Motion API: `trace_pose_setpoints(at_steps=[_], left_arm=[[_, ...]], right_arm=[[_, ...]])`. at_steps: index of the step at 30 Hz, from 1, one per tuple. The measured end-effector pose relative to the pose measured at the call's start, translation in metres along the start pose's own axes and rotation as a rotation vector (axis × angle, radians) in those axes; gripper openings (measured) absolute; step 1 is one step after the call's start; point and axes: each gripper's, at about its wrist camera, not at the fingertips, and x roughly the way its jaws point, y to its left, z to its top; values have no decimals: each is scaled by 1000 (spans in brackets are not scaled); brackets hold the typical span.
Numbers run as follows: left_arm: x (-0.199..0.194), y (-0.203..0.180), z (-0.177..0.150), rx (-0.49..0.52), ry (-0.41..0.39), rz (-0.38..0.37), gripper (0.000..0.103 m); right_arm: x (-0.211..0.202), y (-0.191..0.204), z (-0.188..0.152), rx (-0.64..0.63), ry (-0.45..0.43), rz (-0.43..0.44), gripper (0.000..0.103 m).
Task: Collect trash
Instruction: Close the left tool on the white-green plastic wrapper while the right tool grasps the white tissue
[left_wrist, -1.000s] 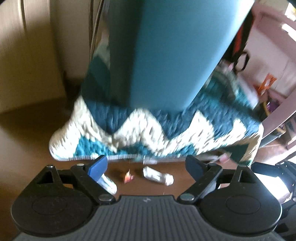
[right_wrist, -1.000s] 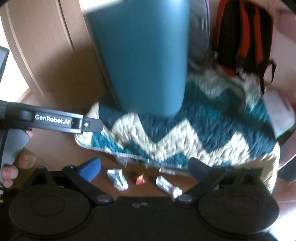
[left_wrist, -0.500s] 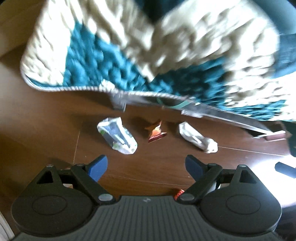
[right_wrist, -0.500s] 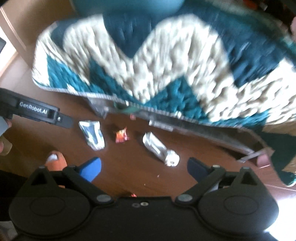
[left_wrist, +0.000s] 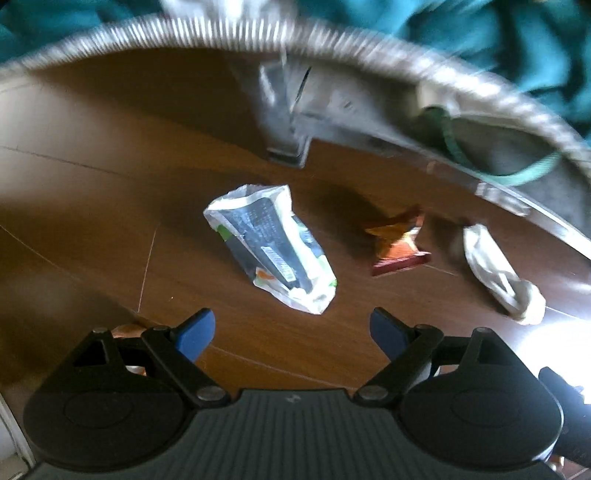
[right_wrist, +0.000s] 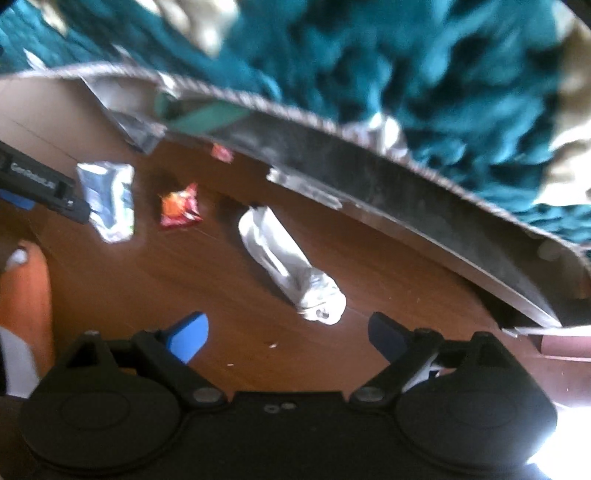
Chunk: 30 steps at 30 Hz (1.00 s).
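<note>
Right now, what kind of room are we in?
Probably a room in a home, seen at floor level: a dark wood floor, a shaggy teal and cream rug with a turned-up edge, and snack wrappers lying beside it.

Black tongs (left_wrist: 291, 334) with blue fingertips (left_wrist: 194, 334), ribbed grey body

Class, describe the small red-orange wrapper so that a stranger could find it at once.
Start at the teal rug's edge above the brown floor. Three wrappers lie in a row below it. The middle one, the red-orange wrapper, is smallest; its neighbours are pale.
</note>
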Motion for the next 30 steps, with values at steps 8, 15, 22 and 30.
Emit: trace_pose_setpoints(at_steps=[8,15,22,30], left_arm=[[47,-2,11,-25,29,69,81],[70,-6,19,-28,64,60,68],[82,-3,23,-27,71,7,42],[72,-6,17,-51,55,-24,14]], right_arm=[[58,-7,4,-70,62,-31,86],[82,-4,7,-116,73,-41,80],[99,-1,12,-109,97,-33,55],[100,1,13,-40,134,-59,26]])
